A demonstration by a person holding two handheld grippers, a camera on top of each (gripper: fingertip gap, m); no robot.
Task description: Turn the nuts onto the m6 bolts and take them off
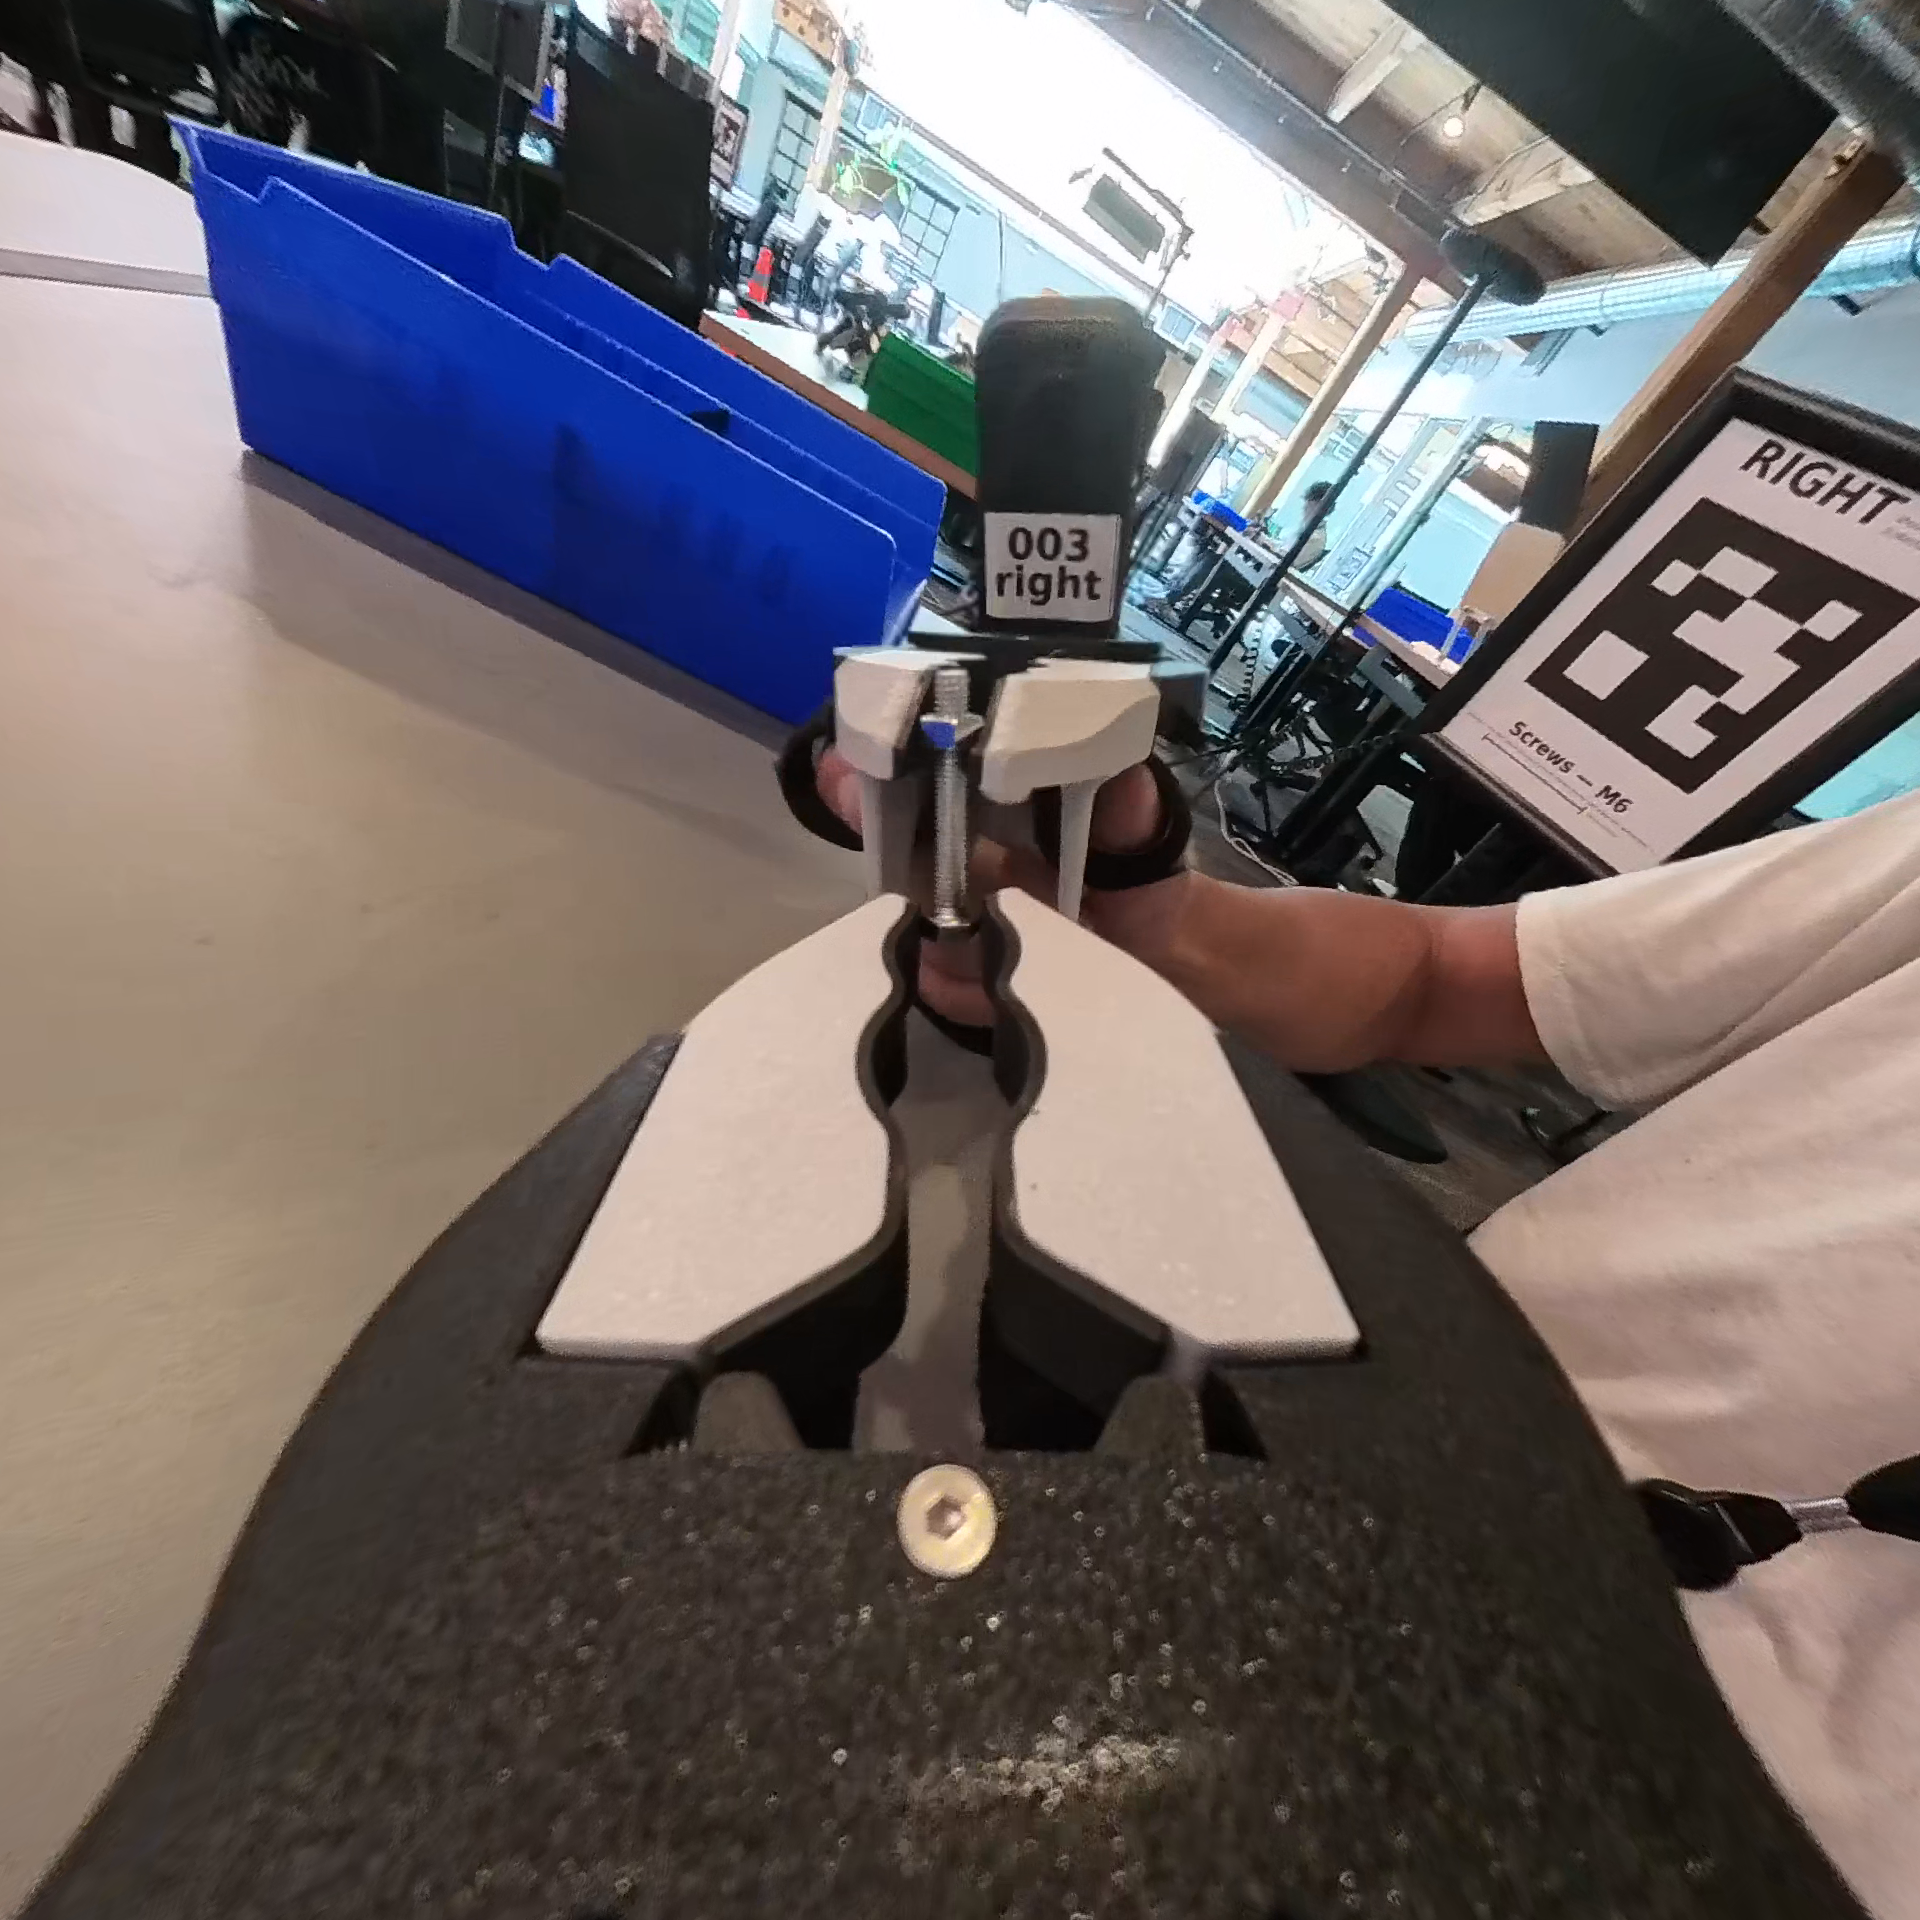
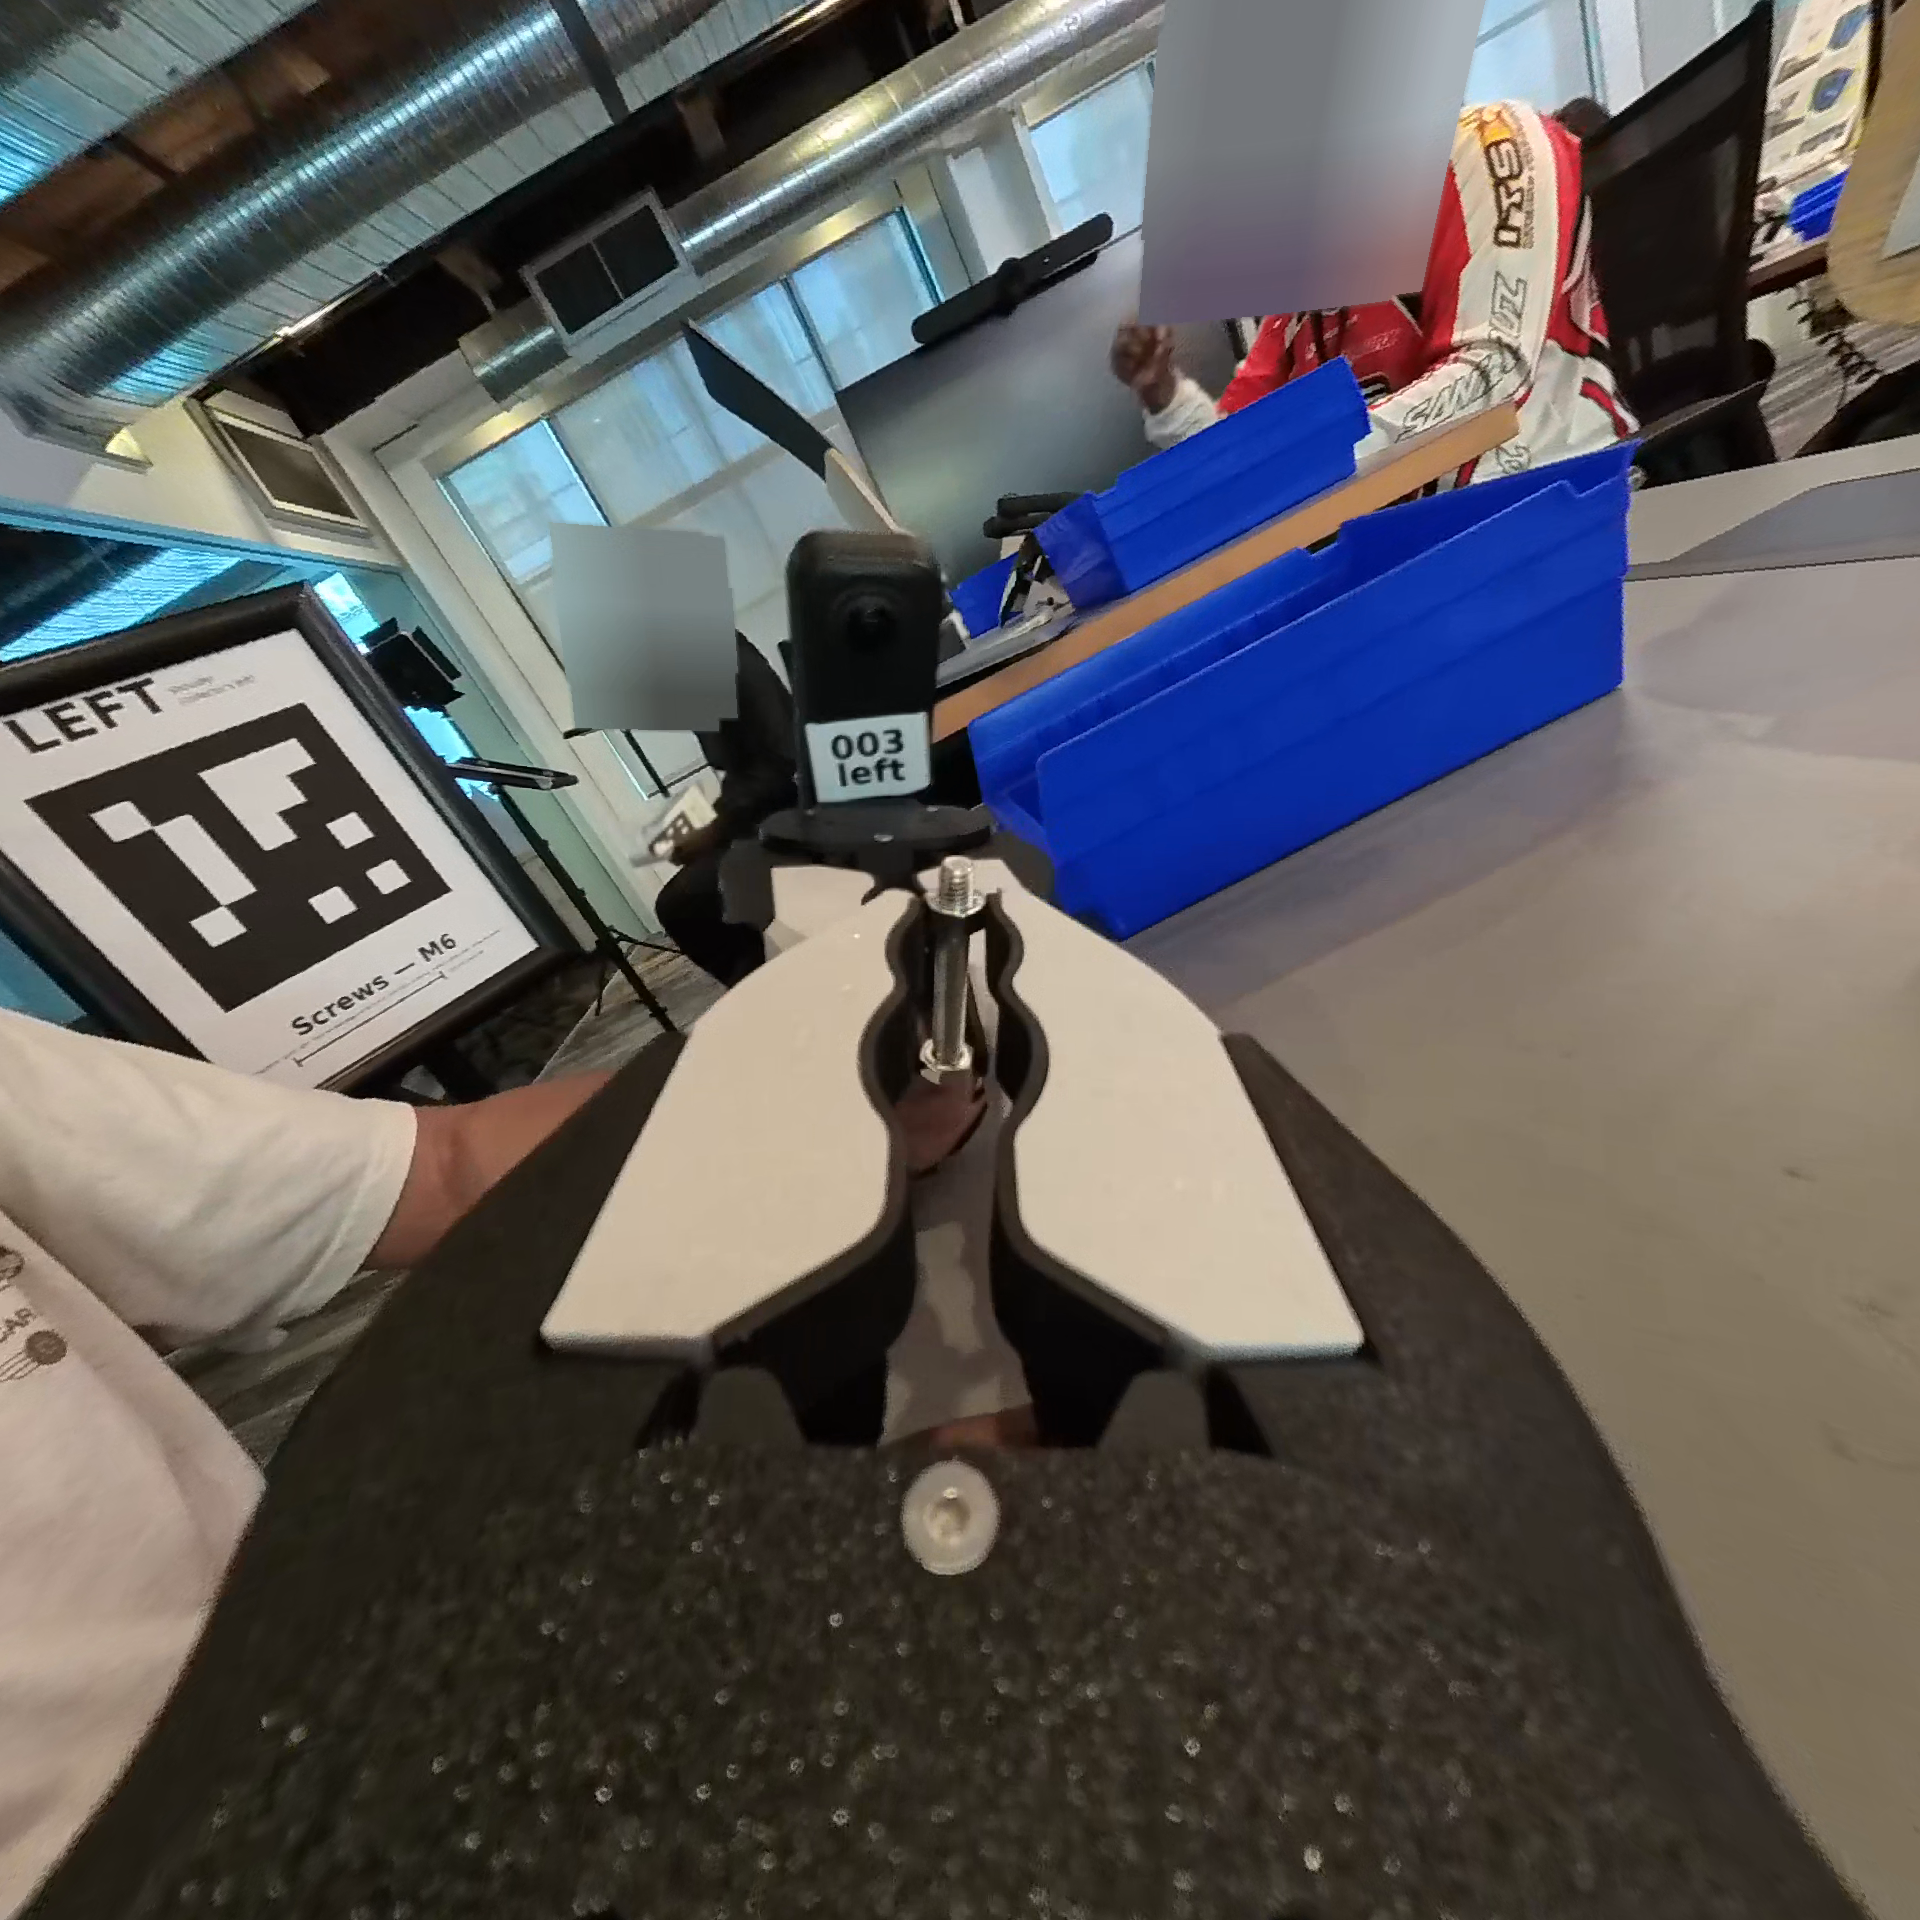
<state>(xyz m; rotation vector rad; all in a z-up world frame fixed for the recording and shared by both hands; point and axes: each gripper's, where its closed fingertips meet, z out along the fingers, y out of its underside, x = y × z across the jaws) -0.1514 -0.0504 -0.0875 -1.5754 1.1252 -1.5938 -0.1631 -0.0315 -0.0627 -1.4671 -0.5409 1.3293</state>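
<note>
Your left tongs (image 1: pixel 951 920) are clamped on the head end of the bolt (image 1: pixel 952 821) and your right tongs (image 2: pixel 951 914) are closed on the nut (image 1: pixel 951 740) near its threaded tip, so threading looks barely begun, removal outstanding

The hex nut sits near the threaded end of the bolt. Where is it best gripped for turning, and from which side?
Probably across two opposite flats of the hex nut, coming from the side, square to the bolt. The shaft passes through it, blocking both faces, and flats give parallel surfaces. The right gripper appears closed on it; the left gripper holds the bolt's head.
</note>
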